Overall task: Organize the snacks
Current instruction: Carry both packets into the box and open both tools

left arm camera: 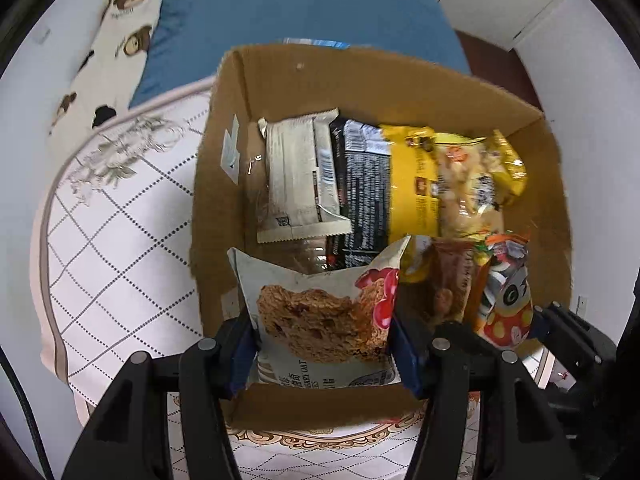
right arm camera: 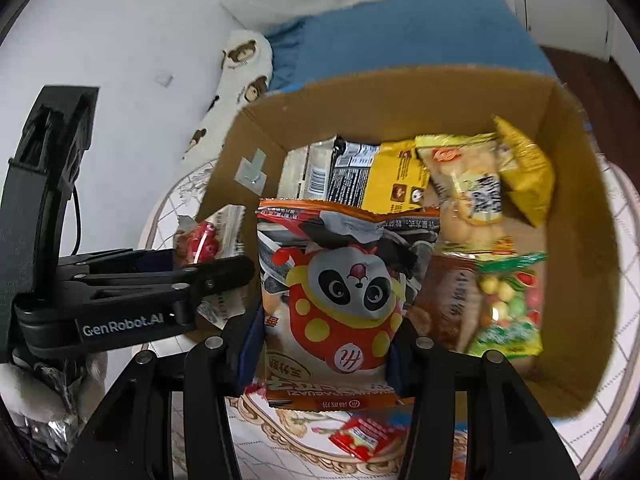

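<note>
Now the left tool (left arm camera: 322, 344) is clamped on an oat bar packet (left arm camera: 320, 320), its pads pressing both sides of the wrapper, held over the near-left corner of the box (left arm camera: 360, 80). Beside it the right tool (right arm camera: 326, 354) grips a panda bag (right arm camera: 332, 292) the same way, upright, above the box's near edge; in the left view that bag (left arm camera: 506, 300) shows at the right, with the right tool's black frame just beyond it. In the right view the left tool (right arm camera: 192, 276) reaches in from the left, with the red-printed end of its packet showing past the fingers.

Inside the box lie a beige wrapper (left arm camera: 300, 184), a black pack (left arm camera: 364, 188) next to it, a yellow bag (left arm camera: 416, 184) and a clear bag of pale puffs (left arm camera: 468, 192) across the far side. Nearer are a brown packet (right arm camera: 456, 296) and a green candy bag (right arm camera: 508, 304), touching.

The box sits on a quilted bed (left arm camera: 120, 240), with a blue sheet (left arm camera: 300, 8) behind and a bear-print pillow (left arm camera: 120, 40) to the left. A small red packet (right arm camera: 360, 438) lies on the quilt, just outside the box's near wall.
</note>
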`<state>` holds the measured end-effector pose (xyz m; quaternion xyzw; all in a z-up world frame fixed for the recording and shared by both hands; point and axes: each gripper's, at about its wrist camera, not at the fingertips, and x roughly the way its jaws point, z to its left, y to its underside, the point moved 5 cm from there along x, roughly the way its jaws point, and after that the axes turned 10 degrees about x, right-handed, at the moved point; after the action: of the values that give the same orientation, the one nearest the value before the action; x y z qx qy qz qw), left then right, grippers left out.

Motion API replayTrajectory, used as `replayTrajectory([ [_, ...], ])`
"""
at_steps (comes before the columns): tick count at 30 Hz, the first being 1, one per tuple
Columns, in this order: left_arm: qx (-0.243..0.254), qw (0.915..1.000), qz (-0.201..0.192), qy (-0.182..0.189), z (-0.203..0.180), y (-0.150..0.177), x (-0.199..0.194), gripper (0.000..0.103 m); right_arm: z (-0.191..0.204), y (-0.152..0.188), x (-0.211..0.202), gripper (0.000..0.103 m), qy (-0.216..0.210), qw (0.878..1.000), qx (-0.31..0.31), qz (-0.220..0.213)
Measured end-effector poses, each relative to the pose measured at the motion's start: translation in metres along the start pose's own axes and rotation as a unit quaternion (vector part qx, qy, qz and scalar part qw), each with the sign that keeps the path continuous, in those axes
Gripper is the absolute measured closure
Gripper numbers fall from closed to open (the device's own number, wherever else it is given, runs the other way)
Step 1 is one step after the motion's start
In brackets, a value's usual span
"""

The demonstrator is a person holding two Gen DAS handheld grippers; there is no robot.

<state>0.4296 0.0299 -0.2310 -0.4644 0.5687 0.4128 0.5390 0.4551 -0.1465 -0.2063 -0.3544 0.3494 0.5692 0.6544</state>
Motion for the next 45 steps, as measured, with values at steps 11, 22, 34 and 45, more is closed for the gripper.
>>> replayTrajectory([
  [11,-0.011,0.9989,0.044,0.004,0.015,-0.003,0.038,0.042,-0.016,-0.004,0.059,0.049,-0.002,0.996,0.05,0.071],
  [22,0.005,0.999,0.042,-0.01,-0.001,0.004,0.046,0.017,-0.02,0.005,0.073,0.011,0.05,0.994,0.024,0.093],
  [34,-0.02,0.9982,-0.049,-0.027,-0.003,0.019,0.01,0.016,-0.052,0.01,0.026,0.011,0.106,0.993,0.028,0.036],
  [45,-0.011,0.985,-0.16,-0.063,-0.015,0.059,-0.047,0.016,-0.052,0.03,-0.051,0.011,0.144,0.987,0.003,-0.075],
])
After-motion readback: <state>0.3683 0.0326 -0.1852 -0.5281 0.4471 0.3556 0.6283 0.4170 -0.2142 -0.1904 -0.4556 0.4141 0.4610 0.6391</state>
